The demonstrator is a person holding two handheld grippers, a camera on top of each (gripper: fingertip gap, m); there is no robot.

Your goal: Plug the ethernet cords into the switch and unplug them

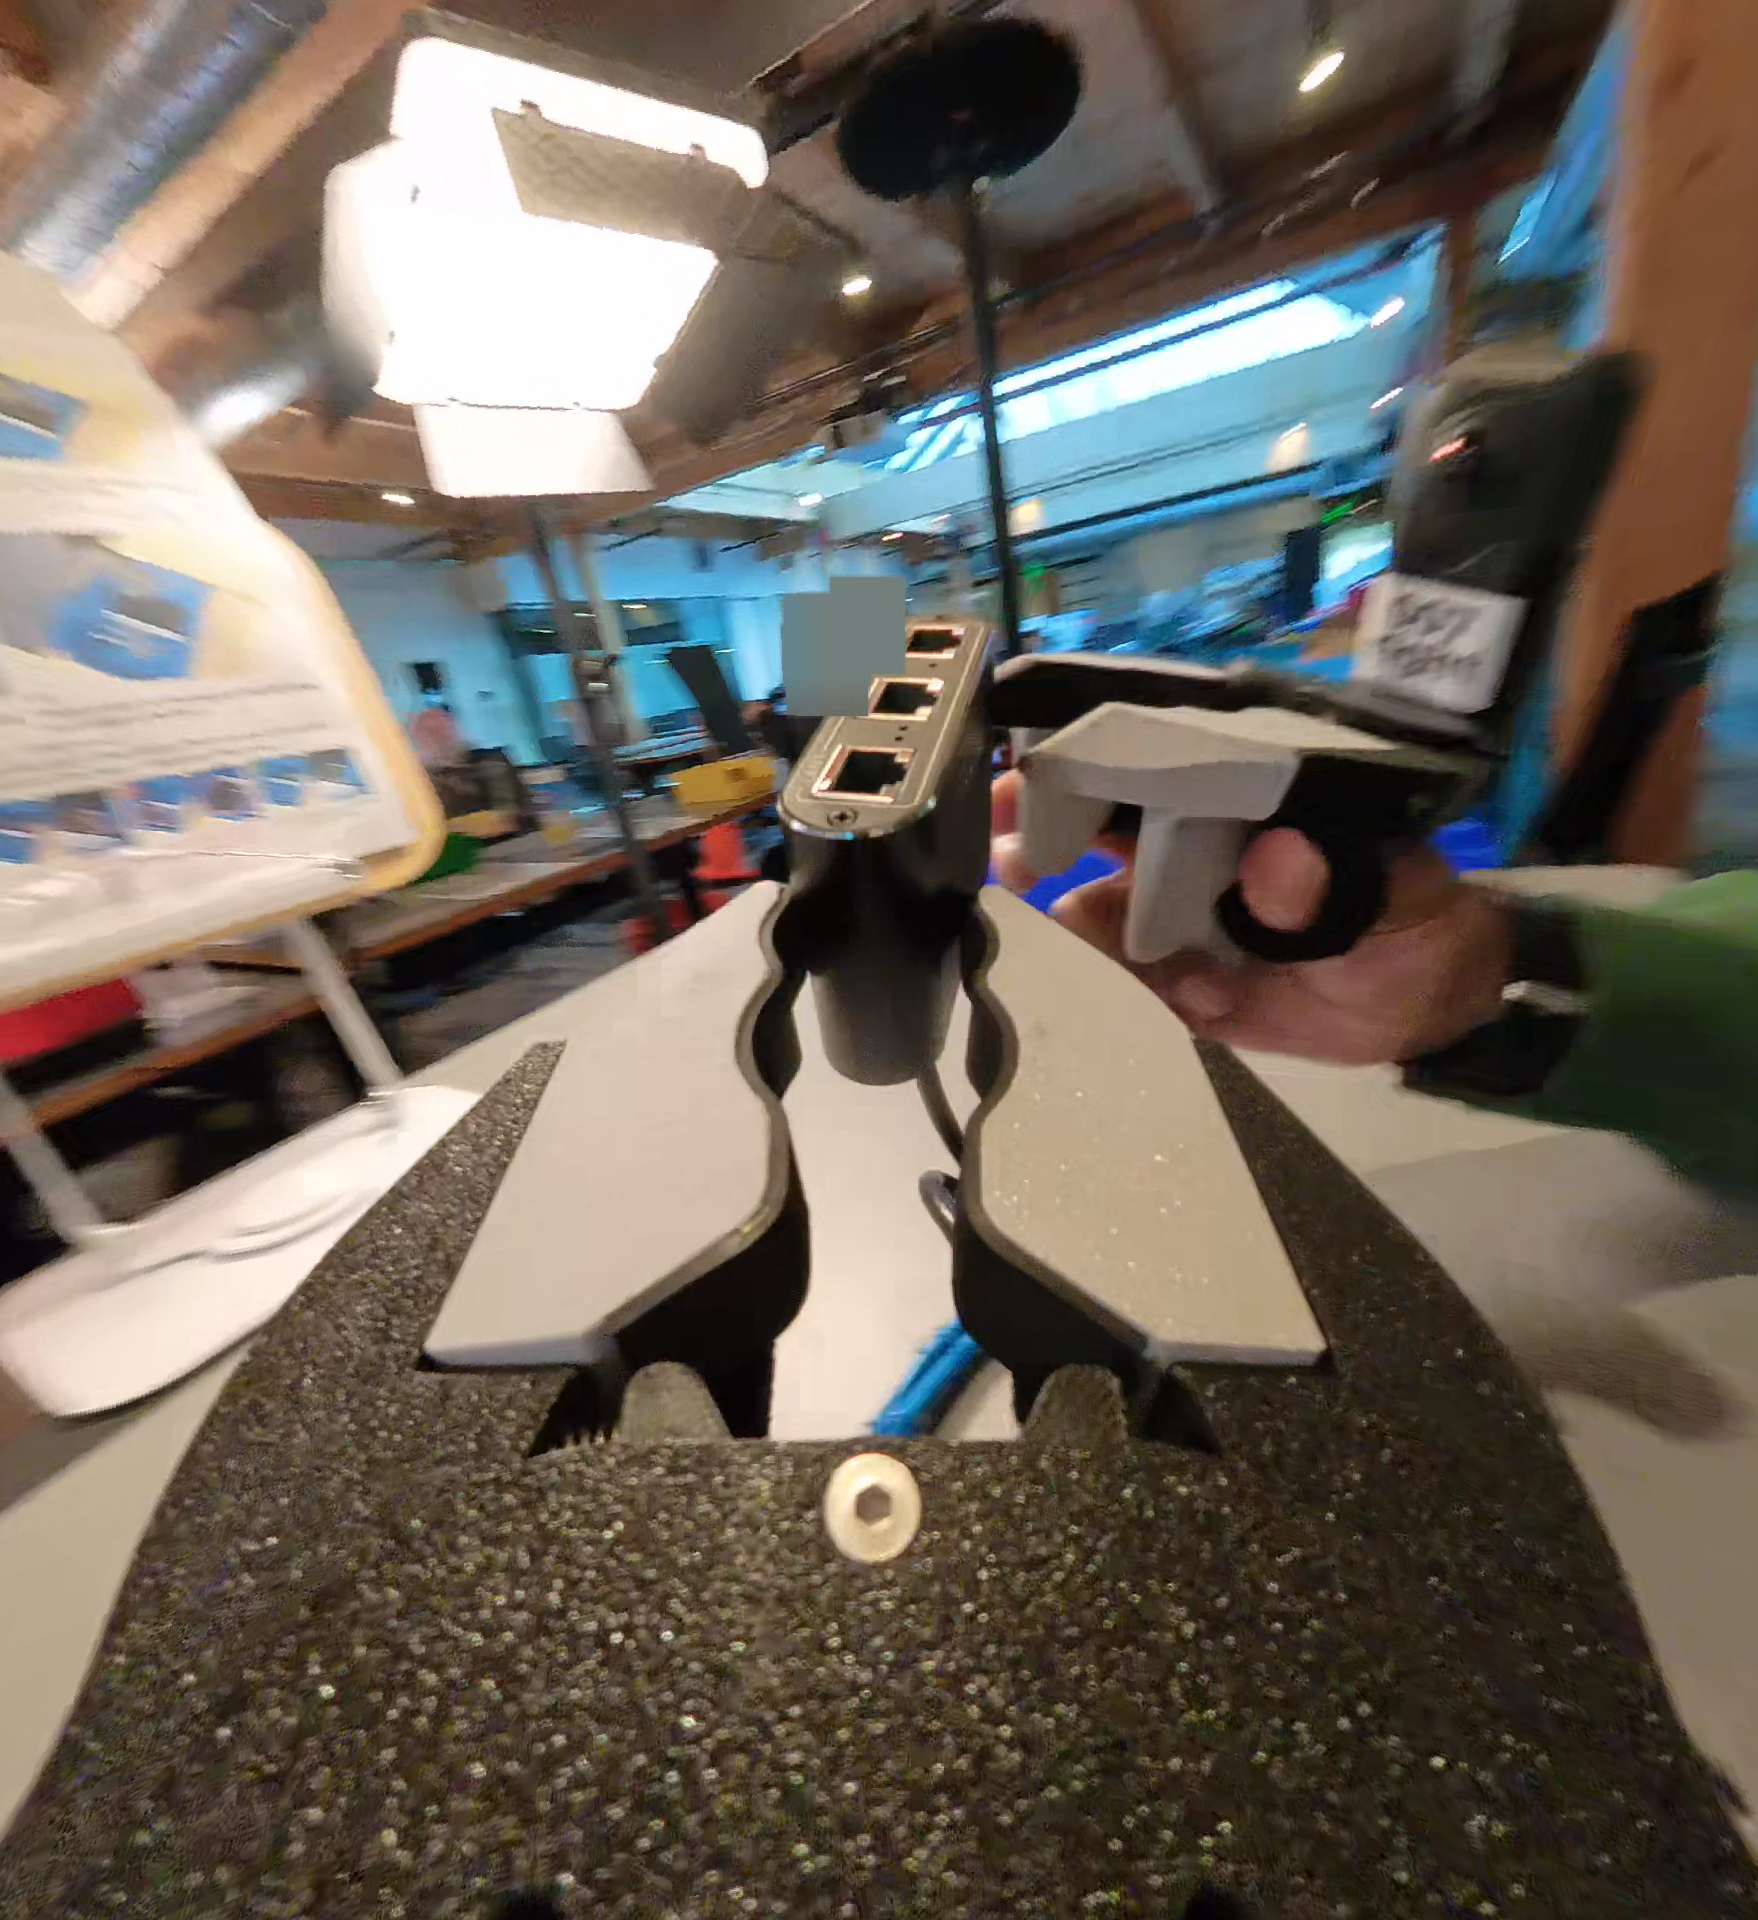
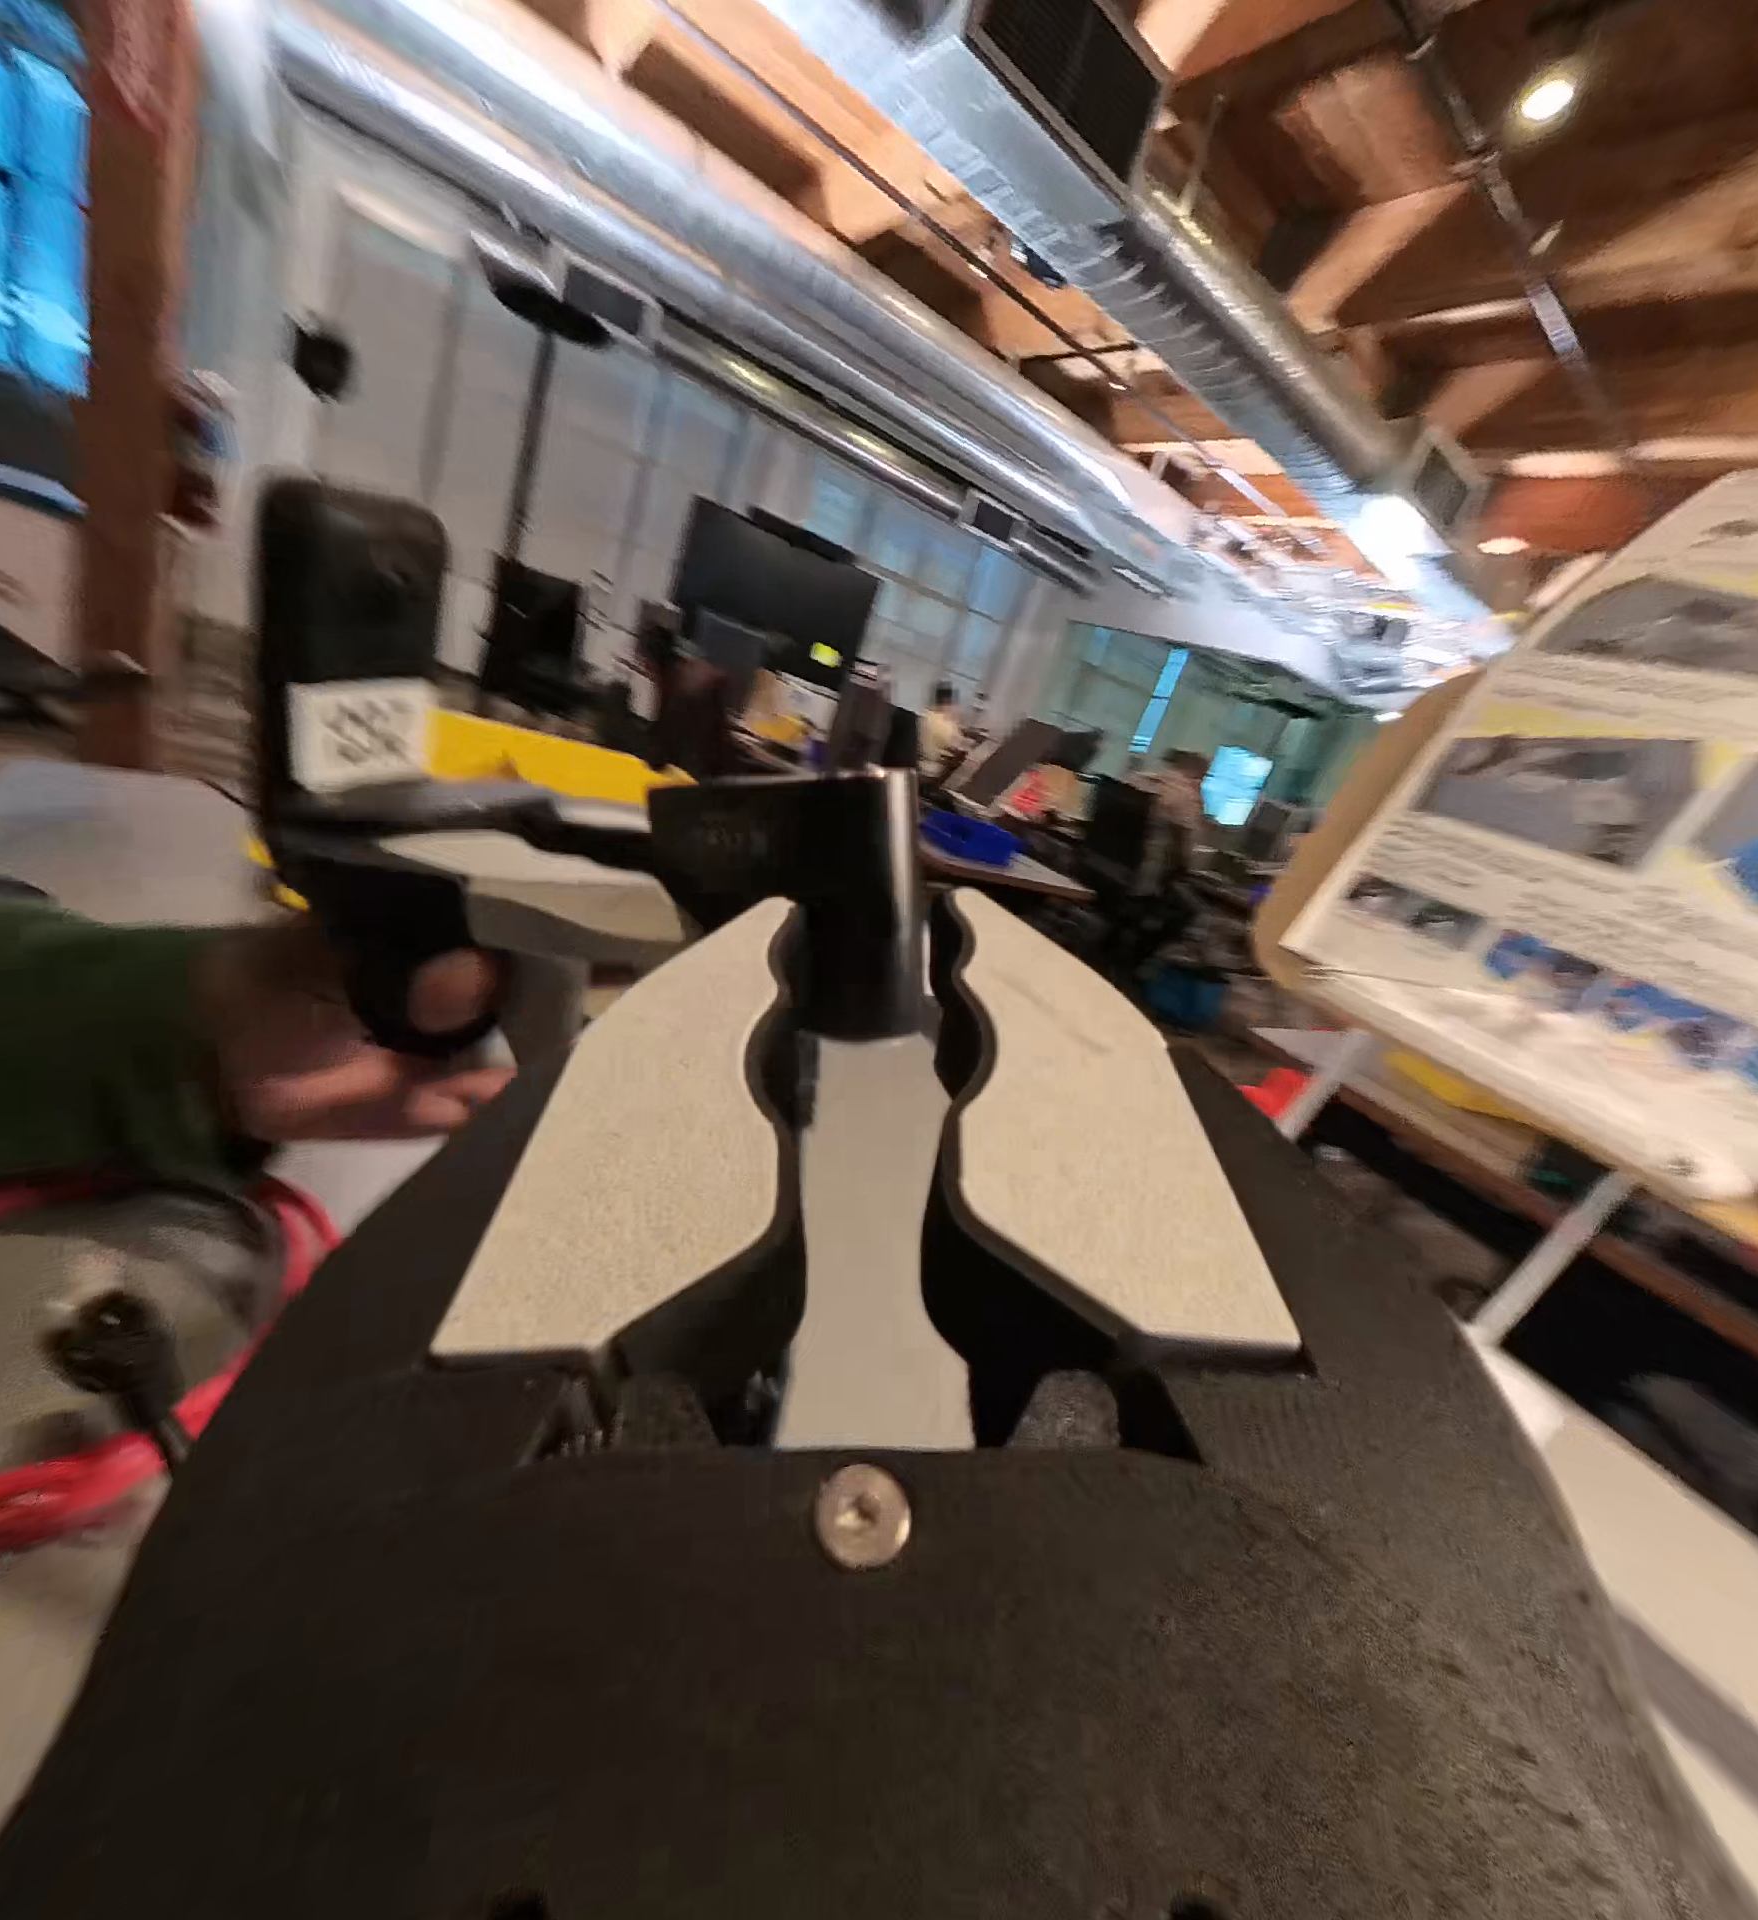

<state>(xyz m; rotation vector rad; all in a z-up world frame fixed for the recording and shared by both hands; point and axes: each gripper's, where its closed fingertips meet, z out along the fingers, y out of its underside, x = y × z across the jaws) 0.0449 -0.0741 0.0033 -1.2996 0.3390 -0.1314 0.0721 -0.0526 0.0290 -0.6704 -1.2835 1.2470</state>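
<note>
The black switch (image 1: 880, 821), ports facing up, stands lifted off the grey table (image 1: 1477, 1455), gripped at 12 o'clock between the tips of both the left gripper (image 1: 875, 935) and the right gripper (image 2: 859, 956), each clenched on it.

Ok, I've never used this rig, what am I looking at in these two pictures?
No robot arm: a person carries two handheld two-finger grippers. Each picture comes from a camera on one gripper, looking along its fingers. The left gripper is shut on the black switch, whose three ports show empty. The right gripper seems shut on the same switch from the other side. On the grey table lie a blue cable, under the left gripper, and a red cable.
</note>
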